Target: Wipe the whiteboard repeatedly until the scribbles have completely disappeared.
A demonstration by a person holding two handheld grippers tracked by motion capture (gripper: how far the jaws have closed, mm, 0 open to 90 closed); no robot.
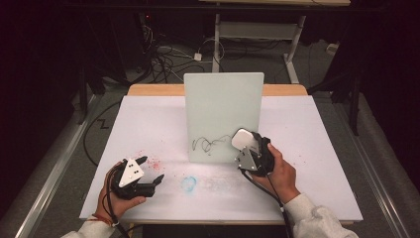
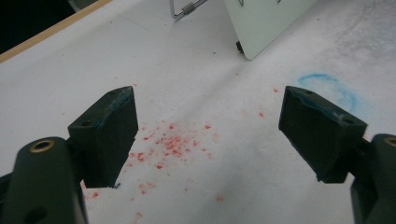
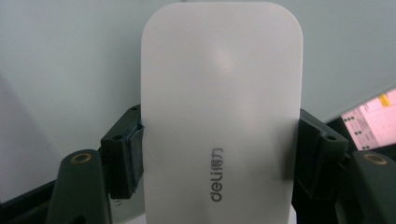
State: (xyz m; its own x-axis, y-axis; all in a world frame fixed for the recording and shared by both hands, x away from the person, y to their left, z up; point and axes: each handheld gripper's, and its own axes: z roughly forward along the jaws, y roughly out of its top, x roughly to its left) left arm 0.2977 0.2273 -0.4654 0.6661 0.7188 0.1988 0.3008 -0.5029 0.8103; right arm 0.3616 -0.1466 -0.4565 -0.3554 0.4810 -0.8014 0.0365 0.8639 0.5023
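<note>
Dark room – grey floor (image 1: pixel 317 64), cables (image 1: pixel 163 57)

The eraser (image 3: pixel 219 116) is white with grey lettering. The board (image 1: pixel 223 116) is pale white, marked with a black scribble (image 1: pixel 205 144). The table sheet (image 1: pixel 307 148) is white, speckled with red crumbs (image 2: pixel 170 142) and a smudged blue ring (image 1: pixel 189 183). Both grippers are black.
</note>
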